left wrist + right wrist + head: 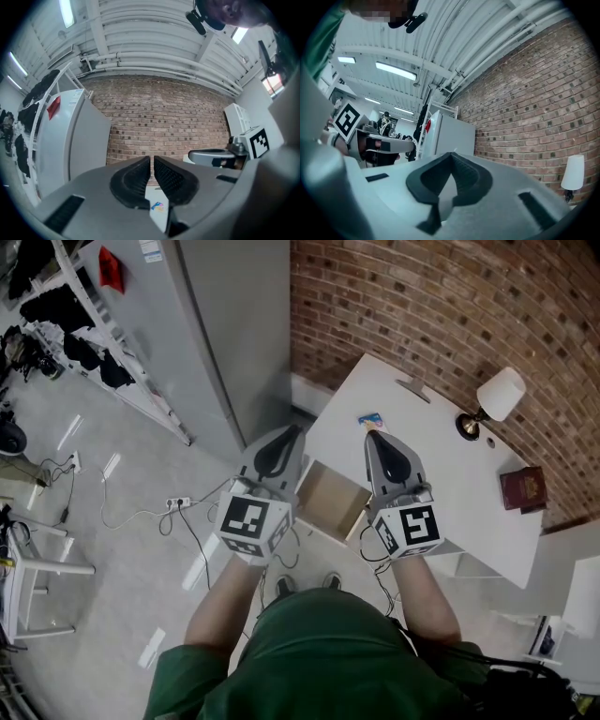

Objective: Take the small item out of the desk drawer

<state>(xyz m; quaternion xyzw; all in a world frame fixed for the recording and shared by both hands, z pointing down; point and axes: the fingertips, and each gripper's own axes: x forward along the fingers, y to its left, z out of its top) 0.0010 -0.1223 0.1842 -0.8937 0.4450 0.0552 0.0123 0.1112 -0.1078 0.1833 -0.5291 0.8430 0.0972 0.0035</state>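
Left hand-held gripper (291, 434) and right hand-held gripper (375, 437) are clenched, empty; the right may knock the small item (372, 420), at its 11 o'clock, off the tabletop (450, 488).

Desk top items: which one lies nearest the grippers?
The small colourful item, just beyond the right gripper; the lamp and dark red book sit farther right.

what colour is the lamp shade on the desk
The lamp shade is white, clearest in the head view.

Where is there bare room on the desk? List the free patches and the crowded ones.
Free: the wide middle of the white desk, between the small colourful item and the maroon book. The open drawer looks empty too. Crowded: the right end, with the lamp and book.
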